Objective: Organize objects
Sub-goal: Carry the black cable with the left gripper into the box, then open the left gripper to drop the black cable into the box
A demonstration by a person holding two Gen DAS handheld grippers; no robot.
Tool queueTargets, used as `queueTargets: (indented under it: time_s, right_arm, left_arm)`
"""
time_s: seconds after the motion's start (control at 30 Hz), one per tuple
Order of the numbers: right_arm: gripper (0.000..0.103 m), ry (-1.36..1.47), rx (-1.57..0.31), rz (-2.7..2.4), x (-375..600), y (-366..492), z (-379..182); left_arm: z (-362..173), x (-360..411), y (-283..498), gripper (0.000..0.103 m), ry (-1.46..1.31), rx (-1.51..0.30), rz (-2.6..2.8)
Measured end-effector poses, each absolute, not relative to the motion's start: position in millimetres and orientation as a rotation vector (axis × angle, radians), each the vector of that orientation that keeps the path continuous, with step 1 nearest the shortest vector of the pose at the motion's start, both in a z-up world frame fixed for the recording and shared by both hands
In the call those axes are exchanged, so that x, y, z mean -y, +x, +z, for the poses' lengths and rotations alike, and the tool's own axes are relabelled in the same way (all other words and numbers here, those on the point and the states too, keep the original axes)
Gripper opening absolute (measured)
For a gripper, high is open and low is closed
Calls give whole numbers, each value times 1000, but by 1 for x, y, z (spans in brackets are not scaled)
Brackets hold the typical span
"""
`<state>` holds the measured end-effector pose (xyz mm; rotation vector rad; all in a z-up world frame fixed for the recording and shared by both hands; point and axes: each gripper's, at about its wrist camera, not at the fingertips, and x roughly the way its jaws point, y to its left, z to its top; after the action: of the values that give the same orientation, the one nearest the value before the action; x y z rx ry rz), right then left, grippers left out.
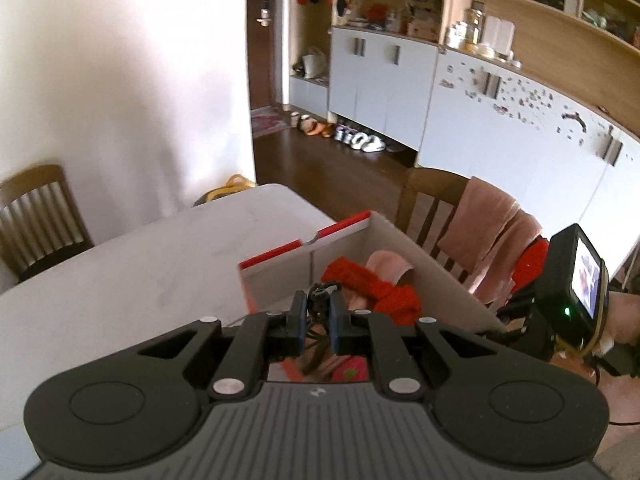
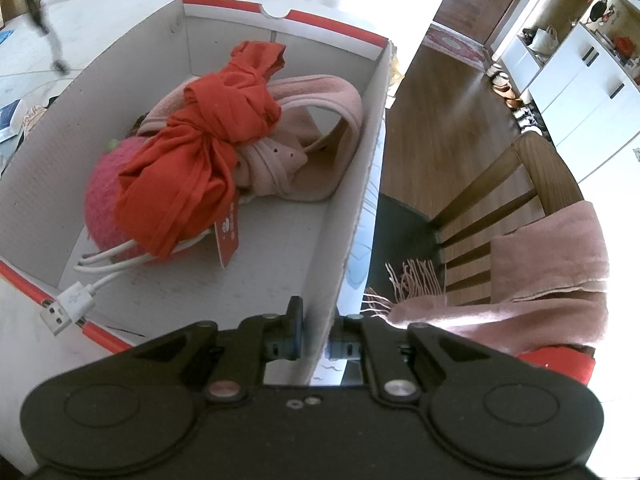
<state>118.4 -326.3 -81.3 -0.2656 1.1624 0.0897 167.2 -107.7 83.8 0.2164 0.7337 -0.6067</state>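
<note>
Nearest to me, the right gripper (image 2: 316, 334) pinches the near side wall of the white cardboard box (image 2: 356, 184) on the table (image 1: 132, 272), one finger inside, one outside. Above the box's open top, the left gripper (image 1: 319, 314) is clamped on a small black tangled item (image 1: 320, 294) I cannot identify. Inside lie a knotted red cloth (image 2: 200, 152), a pink garment (image 2: 316, 120), a pink round plush (image 2: 104, 208) and a white USB cable (image 2: 76, 300). Beside the box, a pink scarf (image 2: 552, 272) drapes over a wooden chair (image 2: 532, 176).

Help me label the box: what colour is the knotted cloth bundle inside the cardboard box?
Red-orange; the knotted cloth bundle shows best in the right wrist view.
</note>
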Motion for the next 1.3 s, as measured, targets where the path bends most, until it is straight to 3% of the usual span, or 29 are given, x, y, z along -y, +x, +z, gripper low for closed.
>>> queueTargets:
  time_s: [0.3, 0.53, 1.07, 1.17, 1.23, 1.3]
  right_arm:
    - [9, -265, -1160, 93, 327, 119, -81]
    - [8, -252, -1158, 98, 329, 119, -81]
    - [8, -232, -1161, 108, 333, 121, -83]
    - [8, -232, -1161, 109, 333, 121, -83]
    - [8, -233, -1161, 109, 334, 121, -83]
    - [8, -235, -1161, 110, 334, 121, -83]
  left_arm:
    - [66, 162, 203, 10, 274, -758, -638]
    - [21, 186, 232, 10, 249, -871, -619]
    - [-30, 193, 246, 12, 239, -1031, -587]
    - [-27, 189, 245, 25, 230, -1031, -584]
    - [-24, 185, 244, 41, 214, -1025, -583]
    - [-18, 180, 243, 67, 195, -1003, -578]
